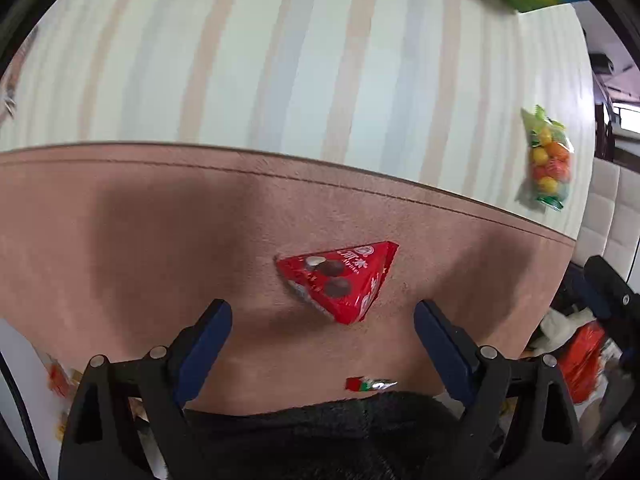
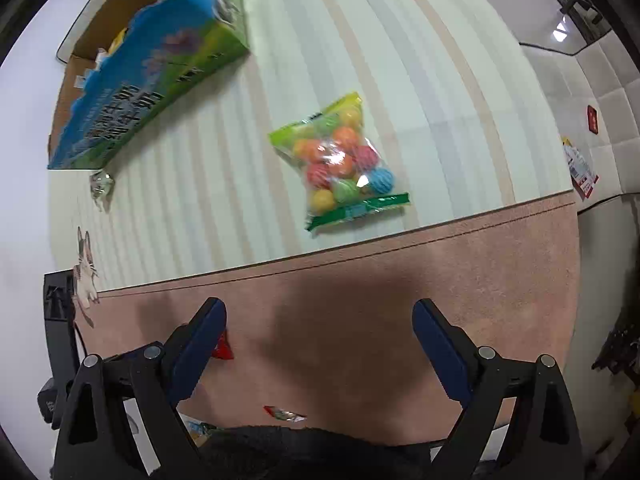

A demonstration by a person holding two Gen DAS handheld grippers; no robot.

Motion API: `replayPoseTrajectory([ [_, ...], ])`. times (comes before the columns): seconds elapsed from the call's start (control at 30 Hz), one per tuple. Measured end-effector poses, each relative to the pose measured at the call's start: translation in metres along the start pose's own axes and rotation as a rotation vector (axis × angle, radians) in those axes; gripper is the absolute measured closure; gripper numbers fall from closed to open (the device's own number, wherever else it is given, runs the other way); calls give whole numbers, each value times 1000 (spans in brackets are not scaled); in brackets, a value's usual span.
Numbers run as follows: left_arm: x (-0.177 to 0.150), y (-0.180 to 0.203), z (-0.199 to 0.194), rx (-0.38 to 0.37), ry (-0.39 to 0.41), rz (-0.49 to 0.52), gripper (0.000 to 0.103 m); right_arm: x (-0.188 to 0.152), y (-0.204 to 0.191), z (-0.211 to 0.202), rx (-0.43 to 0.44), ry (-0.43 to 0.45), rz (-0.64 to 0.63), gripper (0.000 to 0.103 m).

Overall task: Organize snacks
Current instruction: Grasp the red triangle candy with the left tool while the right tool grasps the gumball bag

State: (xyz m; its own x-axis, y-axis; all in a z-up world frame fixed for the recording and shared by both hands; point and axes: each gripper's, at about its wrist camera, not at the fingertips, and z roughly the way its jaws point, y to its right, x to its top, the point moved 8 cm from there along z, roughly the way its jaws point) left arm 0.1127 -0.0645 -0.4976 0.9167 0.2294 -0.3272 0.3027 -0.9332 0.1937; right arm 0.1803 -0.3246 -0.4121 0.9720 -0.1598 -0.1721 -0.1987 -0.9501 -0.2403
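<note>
The left gripper (image 1: 323,316) is held with its jaws wide apart and nothing between them. It is pointed down at a red triangle snack pack (image 1: 340,280), which lies flat on the pink band along the near edge of the bed cover (image 1: 120,208). The jaws are likely kept apart so the pack can be taken next. A small red and green candy (image 1: 370,384) lies closer still to the near edge.

The right gripper (image 2: 319,316) is also held apart and empty. A bag of coloured balls (image 2: 344,164) lies on the striped part, just past the line where the pink band begins. It is well ahead of the jaws, so it is not yet reached.

An open box (image 2: 148,76) (blue and green, with brown card inside) is seen whole only in the right view, near the far left corner of the cover. The snacks are probably meant to be put there. In the left view only a corner of it shows. The red pack is seen plainly only in the left view; in the right view just a red tip peeps out behind the left finger.
</note>
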Motion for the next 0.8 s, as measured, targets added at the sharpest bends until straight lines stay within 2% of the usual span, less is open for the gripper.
replayPoseTrajectory([
  [0.07, 2, 3, 8, 0, -4, -7, 10, 2, 4, 4, 0, -2, 2, 7],
  [0.13, 5, 4, 14, 8, -5, -15, 32, 4, 6, 7, 7, -4, 2, 7],
  [0.23, 9, 9, 17, 36, 13, -17, 48, 14, 4, 6, 0, 0, -12, 7],
  [0.5, 17, 28, -1, 48, 89, 6, 49, 62, 6, 10, -93, 8, -97, 7],
  [0.7, 30, 43, -20, 64, 141, 32, 49, 88, -7, 35, -133, -43, -170, 7],
  [0.77, 31, 49, -26, 73, 160, 46, 49, 93, -8, 42, -162, -41, -181, 19],
  [0.8, 31, 52, -29, 80, 171, 50, 49, 94, -8, 44, -177, -40, -185, 39],
])
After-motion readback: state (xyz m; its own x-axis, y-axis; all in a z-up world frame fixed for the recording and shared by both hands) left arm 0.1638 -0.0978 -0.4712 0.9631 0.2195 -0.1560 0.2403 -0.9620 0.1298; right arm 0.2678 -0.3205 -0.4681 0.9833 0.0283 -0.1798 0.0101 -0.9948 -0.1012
